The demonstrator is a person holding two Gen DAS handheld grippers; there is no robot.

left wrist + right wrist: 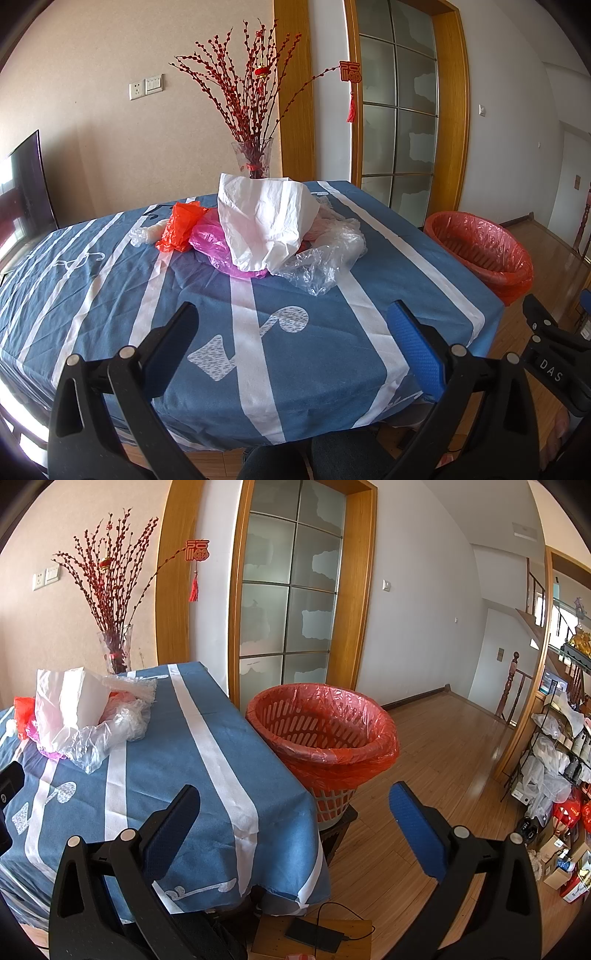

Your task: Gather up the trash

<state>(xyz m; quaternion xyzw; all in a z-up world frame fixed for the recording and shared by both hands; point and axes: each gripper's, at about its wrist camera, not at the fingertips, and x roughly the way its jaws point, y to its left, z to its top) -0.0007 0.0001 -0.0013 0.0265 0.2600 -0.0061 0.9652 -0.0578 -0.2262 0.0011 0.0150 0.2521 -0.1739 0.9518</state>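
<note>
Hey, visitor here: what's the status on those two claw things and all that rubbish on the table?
Left gripper open, right gripper open, both empty. Bags piled on table, untouched. Bin beside table, lined. Nothing in the way.

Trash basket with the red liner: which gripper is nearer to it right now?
Right. The right gripper faces the trash basket just ahead; the left gripper hangs over the table, basket off to its right.

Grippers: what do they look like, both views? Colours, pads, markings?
Both match. The left gripper and right gripper have black plastic linkage arms with silver pivot pins. Each has two flat textured pads, one dark, one bright blue. In the left view, the right gripper's black body carries a label reading "DAS". No cables or sleeves visible.
</note>
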